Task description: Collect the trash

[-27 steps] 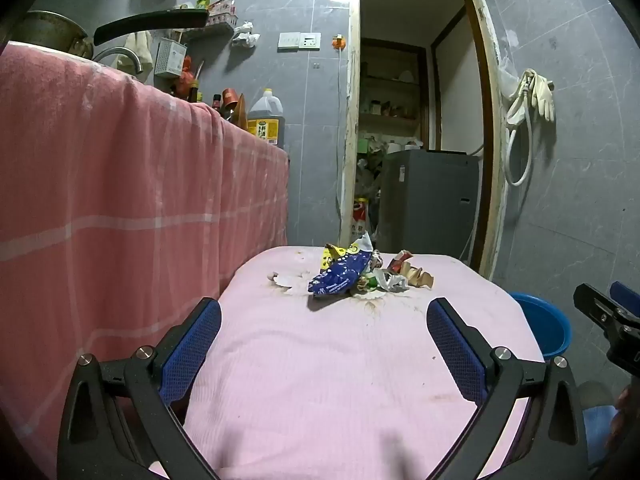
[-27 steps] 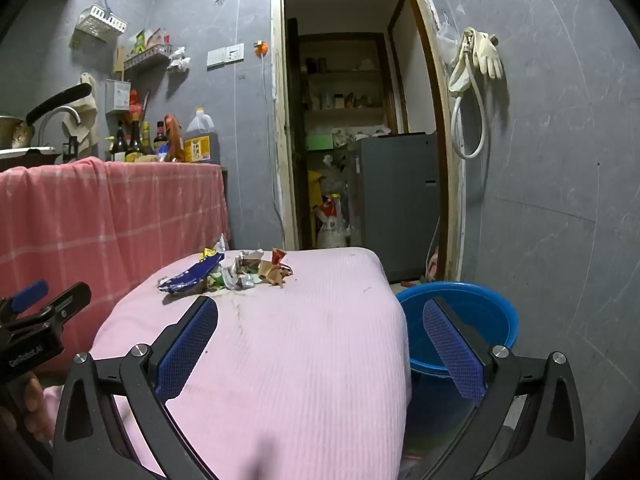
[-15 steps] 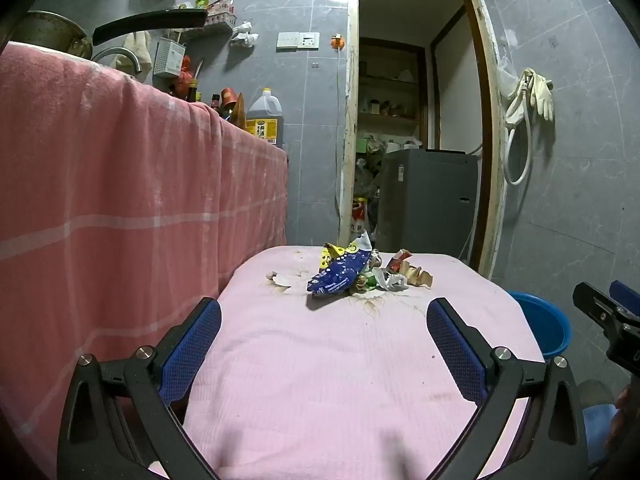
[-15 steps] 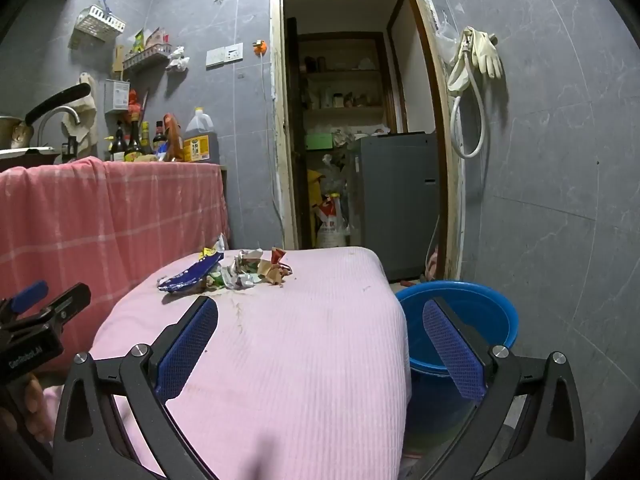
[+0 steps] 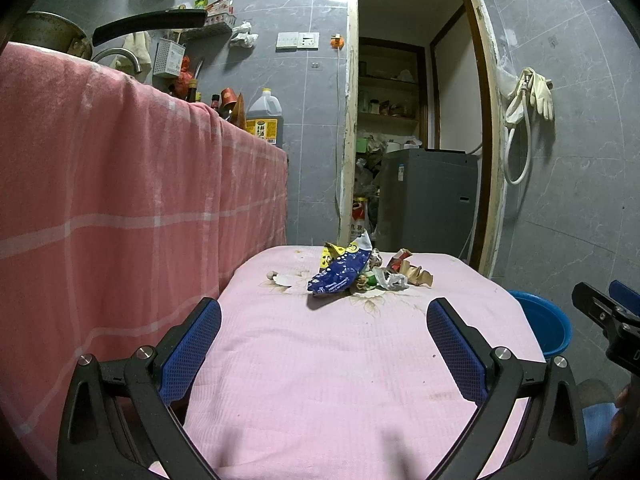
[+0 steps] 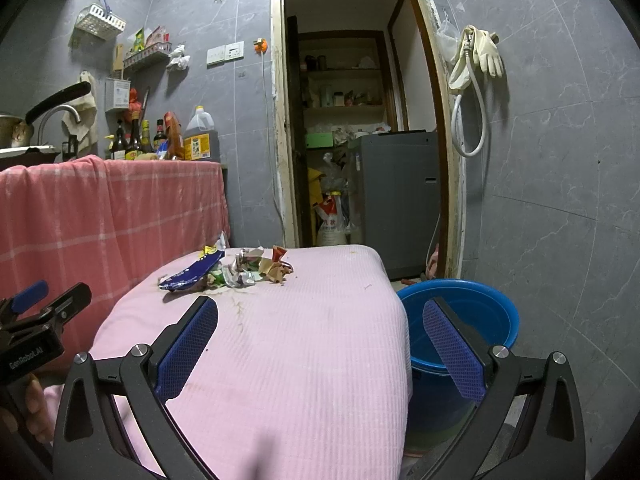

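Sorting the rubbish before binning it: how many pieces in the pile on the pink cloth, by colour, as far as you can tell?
Blue foil snack wrapper: 1
Brown crumpled paper: 1
Silver-white crumpled wrapper: 1
Small green scrap: 1
Total: 4 distinguishable; the heap overlaps, so more may hide.

Crumpled trash pile w/ blue wrapper on far part of pink-covered table; blue bucket beside

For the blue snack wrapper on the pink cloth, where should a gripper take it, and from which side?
Probably the raised near-left end of the blue snack wrapper, approached from the camera side. That end tilts up off the pink cloth, clear of the crumpled scraps on its right.
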A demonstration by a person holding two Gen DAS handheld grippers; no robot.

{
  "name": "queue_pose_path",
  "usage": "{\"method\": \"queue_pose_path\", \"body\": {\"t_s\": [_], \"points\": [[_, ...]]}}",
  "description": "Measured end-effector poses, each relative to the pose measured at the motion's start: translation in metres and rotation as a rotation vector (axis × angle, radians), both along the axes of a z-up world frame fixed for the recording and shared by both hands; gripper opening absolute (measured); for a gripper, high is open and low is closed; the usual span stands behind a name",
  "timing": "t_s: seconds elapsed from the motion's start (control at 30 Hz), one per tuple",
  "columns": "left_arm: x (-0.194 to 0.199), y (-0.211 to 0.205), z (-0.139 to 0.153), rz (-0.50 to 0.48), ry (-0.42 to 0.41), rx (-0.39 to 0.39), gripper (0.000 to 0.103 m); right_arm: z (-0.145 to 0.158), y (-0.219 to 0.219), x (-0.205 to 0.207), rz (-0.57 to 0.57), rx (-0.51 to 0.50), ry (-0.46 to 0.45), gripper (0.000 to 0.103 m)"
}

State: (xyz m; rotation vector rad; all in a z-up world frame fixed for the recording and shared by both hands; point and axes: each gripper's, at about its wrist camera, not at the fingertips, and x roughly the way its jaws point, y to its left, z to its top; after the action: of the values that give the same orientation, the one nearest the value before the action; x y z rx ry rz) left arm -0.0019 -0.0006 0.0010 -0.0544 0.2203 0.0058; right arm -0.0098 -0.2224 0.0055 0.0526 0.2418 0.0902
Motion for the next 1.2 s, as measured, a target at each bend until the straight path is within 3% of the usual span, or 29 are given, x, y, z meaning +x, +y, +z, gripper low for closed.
{"method": "queue_pose_path", "body": {"t_s": [1.2], "points": [[-0.0011, 0.0003, 0.0002, 0.0, 0.005, 0.001, 0.101, -0.0018, 0.0009, 0.0001, 0.0, 0.0, 0.004, 0.103]]}}
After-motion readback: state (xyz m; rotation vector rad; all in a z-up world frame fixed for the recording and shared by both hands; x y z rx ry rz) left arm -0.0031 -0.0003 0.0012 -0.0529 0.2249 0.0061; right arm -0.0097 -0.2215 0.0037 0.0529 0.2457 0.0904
